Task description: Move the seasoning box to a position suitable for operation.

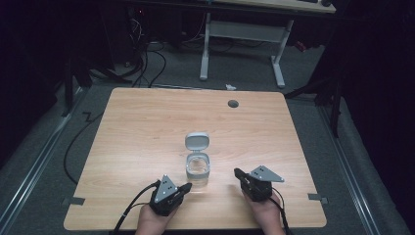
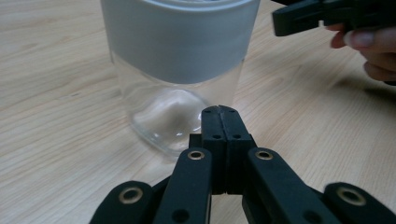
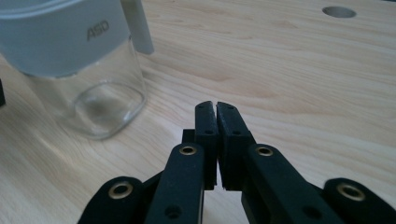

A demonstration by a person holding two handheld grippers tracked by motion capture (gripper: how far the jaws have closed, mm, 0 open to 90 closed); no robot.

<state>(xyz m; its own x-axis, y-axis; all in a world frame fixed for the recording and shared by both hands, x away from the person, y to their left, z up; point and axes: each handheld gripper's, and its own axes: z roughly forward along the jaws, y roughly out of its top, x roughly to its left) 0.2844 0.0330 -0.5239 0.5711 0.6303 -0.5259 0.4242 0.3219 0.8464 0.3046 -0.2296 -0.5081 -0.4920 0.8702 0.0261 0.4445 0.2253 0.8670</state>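
- Light wooden desk (image 1: pixel 147 127) with a round cable hole (image 1: pixel 233 103) near its far edge.
- Grey carpeted floor (image 1: pixel 186 68), black cables (image 1: pixel 147 58) trailing across it.
- White-legged table (image 1: pixel 244 32) stands behind.
- Dark surroundings; light falls on the desk.

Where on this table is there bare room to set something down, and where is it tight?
Bare wood runs left and right of the glass jar out to the table edges, and beyond its open lid toward the round hole. Tight: the near edge, where left claw and right claw flank the jar.
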